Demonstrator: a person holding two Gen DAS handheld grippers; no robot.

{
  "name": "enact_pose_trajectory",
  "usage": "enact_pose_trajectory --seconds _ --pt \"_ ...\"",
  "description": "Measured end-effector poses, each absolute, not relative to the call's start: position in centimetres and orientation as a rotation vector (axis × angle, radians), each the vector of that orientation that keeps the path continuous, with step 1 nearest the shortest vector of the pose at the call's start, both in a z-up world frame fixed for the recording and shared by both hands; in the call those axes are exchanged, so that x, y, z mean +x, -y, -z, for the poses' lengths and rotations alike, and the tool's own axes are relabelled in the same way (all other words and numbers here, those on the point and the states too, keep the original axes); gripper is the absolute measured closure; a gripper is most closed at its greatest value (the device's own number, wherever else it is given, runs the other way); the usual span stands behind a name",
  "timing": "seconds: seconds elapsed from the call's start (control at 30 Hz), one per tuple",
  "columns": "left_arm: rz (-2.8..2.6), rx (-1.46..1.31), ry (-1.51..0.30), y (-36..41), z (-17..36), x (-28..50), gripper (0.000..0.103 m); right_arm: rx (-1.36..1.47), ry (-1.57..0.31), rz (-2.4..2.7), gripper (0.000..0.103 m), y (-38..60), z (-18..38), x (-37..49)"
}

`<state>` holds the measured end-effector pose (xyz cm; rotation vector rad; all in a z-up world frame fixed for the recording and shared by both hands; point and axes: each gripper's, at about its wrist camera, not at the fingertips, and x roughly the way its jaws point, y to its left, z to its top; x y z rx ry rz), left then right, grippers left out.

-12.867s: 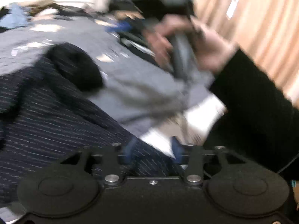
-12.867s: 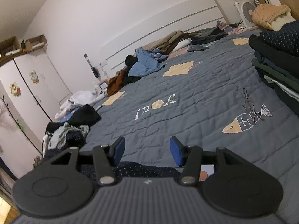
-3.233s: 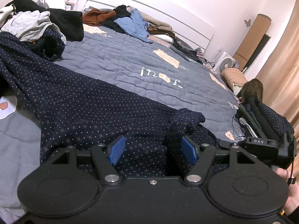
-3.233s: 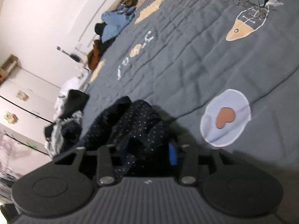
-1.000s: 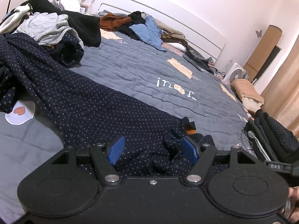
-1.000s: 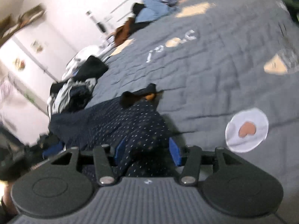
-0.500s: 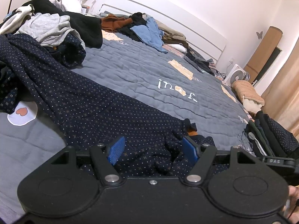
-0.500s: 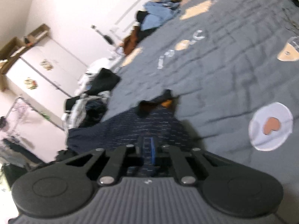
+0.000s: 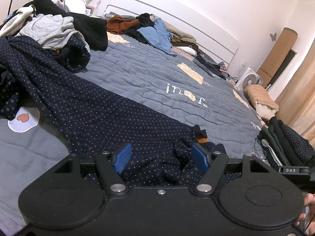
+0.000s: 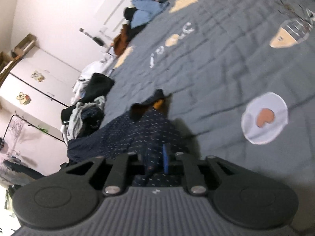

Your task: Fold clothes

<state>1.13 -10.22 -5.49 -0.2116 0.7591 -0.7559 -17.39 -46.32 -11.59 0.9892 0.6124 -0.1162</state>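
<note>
A navy dotted garment lies spread in a long strip across the grey quilt, its near end bunched up. My left gripper stands open just above that bunched end, and its blue pads do not press the cloth. In the right wrist view the same garment runs away to the left. My right gripper is nearly closed, with a fold of the cloth pinched between its jaws, which are opening slightly. One blue pad shows; cloth hides the other.
A heap of unfolded clothes sits at the left edge of the bed, and more clothes lie by the headboard. A stack of folded clothes stands at the right. Beyond it a white fan sits on the floor.
The right gripper's jaws went from wide apart over the garment to closed on a fold of it, and its view rolled. The left gripper and the spread cloth stayed put.
</note>
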Motion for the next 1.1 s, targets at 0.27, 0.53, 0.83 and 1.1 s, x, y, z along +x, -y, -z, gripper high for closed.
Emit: enact_pose_trajectory --seconds 0.27,0.53,0.83,1.1 --pt "0.757 -0.214 -0.756 10.1 5.4 1.1 0.036 1.088 -0.658 0.088 0.066 46.0 13.8 -16.3" --pt "0.753 -0.216 -0.755 9.8 5.4 1.1 0.036 1.120 -0.589 0.056 0.075 45.6 14.1 -15.6" --pt "0.735 -0.238 -0.741 9.0 4.9 1.3 0.036 1.043 -0.467 -0.030 0.094 44.5 10.7 -16.0" --pt "0.720 -0.272 -0.699 6.5 3.3 2.0 0.036 0.919 -0.494 -0.362 0.094 39.5 7.3 -15.1"
